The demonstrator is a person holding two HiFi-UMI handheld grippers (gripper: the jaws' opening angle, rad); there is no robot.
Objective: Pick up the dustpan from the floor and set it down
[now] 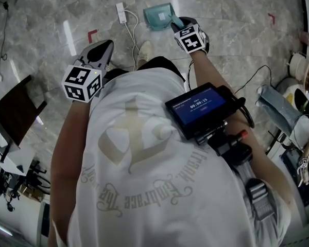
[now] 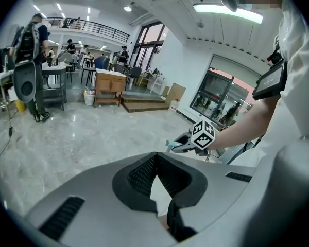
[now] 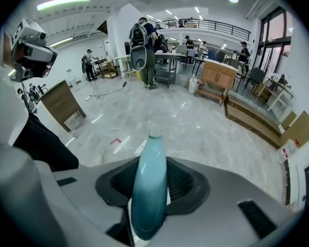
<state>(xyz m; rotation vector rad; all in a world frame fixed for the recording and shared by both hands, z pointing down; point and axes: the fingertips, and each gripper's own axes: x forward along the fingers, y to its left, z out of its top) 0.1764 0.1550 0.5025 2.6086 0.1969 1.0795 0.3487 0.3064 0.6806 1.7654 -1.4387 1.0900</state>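
Between the jaws of the right gripper (image 3: 150,169): the teal handle (image 3: 150,189) of the dustpan (image 1: 159,15), pinched from both sides by the ribbed pads (image 3: 180,181), parted only as far as the handle's width demands. Gripped there probably because only the handle offers a narrow enough bite, leaving the scoop free beyond the jaws. Seems carried clear of the floor (image 1: 221,14), judging by the high, level look across the room in the right gripper view; pick-up likely done, set-down not yet.

In the head view, sits just right of the white power strip (image 1: 121,13), with the right gripper at the handle end, further right again.

Left gripper (image 2: 155,158): pads met at the tips, nothing between them, no share in the carry. Hangs down-left of the power strip and well apart from it, likely just kept out of the way.

Only the head view gives scoop and power strip together. Only the right gripper view proves the pinch on the handle, yet shows nothing of the scoop. The left gripper view adds the right gripper side-on, with a sliver of teal poking past it.
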